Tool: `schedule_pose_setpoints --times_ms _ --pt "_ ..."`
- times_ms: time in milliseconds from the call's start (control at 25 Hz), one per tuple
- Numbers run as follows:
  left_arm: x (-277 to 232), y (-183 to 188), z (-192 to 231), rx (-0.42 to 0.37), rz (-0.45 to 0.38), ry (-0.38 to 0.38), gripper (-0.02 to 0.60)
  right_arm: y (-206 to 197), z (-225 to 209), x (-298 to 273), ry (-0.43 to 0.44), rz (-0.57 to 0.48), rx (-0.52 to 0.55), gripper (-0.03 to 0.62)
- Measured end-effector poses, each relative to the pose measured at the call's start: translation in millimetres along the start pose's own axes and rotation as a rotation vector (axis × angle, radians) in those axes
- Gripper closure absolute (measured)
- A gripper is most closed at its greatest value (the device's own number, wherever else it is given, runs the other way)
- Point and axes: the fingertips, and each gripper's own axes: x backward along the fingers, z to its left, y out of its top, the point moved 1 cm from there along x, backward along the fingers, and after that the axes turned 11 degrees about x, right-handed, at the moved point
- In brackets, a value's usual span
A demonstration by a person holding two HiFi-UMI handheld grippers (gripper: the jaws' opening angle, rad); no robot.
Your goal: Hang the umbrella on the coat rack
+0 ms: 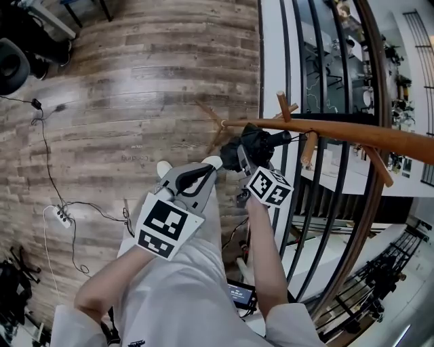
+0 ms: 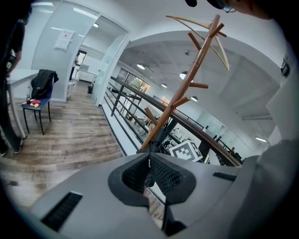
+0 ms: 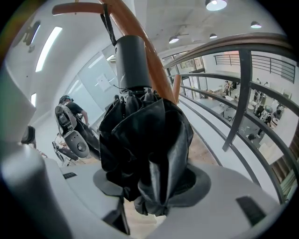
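The wooden coat rack lies across the right of the head view, its pegs sticking out. My right gripper is shut on a folded black umbrella right beside the pole. In the right gripper view the umbrella fills the space between the jaws. Its grey handle points up along the pole, and its strap runs up to a peg. My left gripper hovers just left of it, shut with nothing held. The rack rises ahead of it.
A railing with black bars and a curved wooden handrail runs close behind the rack. A power strip with cables lies on the wood floor at left. A chair with a dark jacket stands further off.
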Motion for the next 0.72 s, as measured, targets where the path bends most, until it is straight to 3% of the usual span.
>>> schedule_pose_setpoints --times_ms 280,600,720 --pt "4 -1 8 0.011 -0.007 0.01 0.554 5 -5 -13 -0.013 -0.026 0.002 0.341" --pt "11 5 15 0.013 -0.021 0.029 0.554 13 -13 -18 -0.086 -0.01 -0.013 0.281" --pt "14 3 15 0.013 -0.016 0.037 0.554 12 -9 -14 -0.063 0.0 -0.044 0.269"
